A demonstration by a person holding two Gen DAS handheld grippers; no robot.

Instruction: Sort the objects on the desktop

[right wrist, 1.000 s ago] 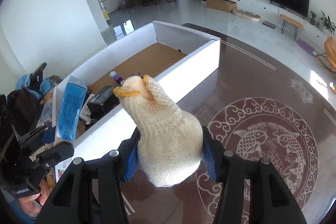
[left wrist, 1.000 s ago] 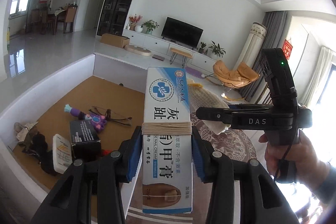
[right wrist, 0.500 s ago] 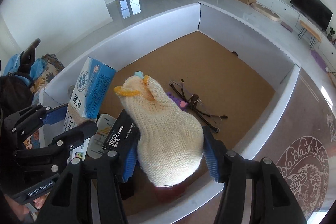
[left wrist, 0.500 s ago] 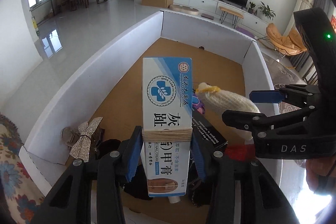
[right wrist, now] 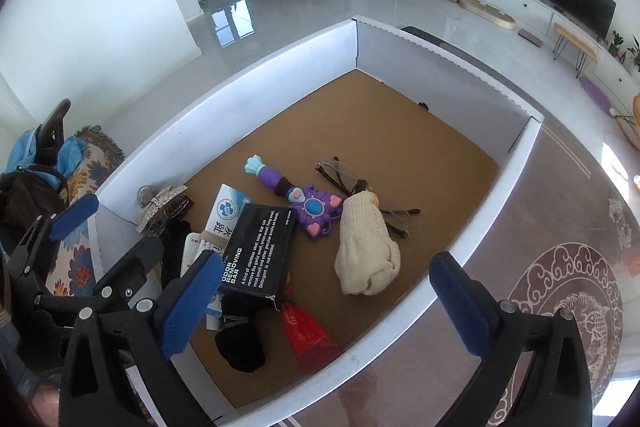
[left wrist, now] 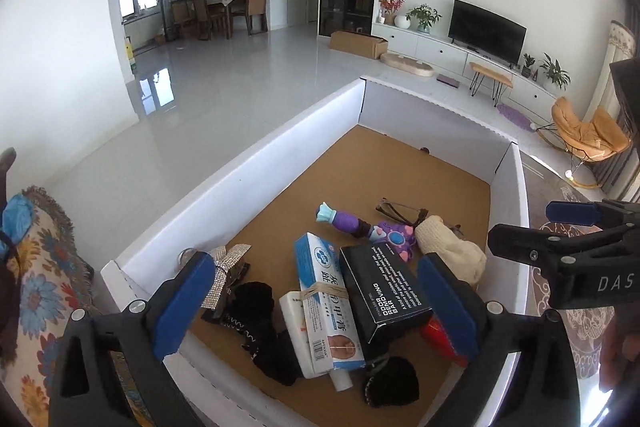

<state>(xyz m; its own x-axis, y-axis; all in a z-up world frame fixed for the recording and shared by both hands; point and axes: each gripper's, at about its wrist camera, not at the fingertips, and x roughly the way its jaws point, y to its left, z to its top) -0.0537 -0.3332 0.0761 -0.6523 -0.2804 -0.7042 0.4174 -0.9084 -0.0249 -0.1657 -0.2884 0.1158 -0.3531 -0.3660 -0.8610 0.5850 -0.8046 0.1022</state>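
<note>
A white-walled box with a brown floor (left wrist: 280, 131) (right wrist: 256, 75) holds the sorted items. The blue-and-white cream carton (left wrist: 326, 303) (right wrist: 224, 211) lies in it beside a black soap box (left wrist: 382, 289) (right wrist: 260, 251). The cream knitted glove (left wrist: 450, 253) (right wrist: 366, 243) lies next to a purple toy wand (left wrist: 360, 227) (right wrist: 298, 197) and eyeglasses (right wrist: 360, 187). My left gripper (left wrist: 316, 307) is open and empty above the box's near end. My right gripper (right wrist: 324, 303) is open and empty over the near wall.
A rhinestone bow clip (left wrist: 224, 267) (right wrist: 162, 205), black fabric pieces (left wrist: 260, 323) (right wrist: 240, 347) and a red packet (right wrist: 308, 335) also lie in the box. A patterned cloth (left wrist: 44, 267) lies to the left. A brown patterned table top (right wrist: 560, 267) lies to the right.
Both grippers have opened. The cream carton and the knitted glove have dropped from the jaws and now lie inside the box. Both grippers have pulled back a little.
</note>
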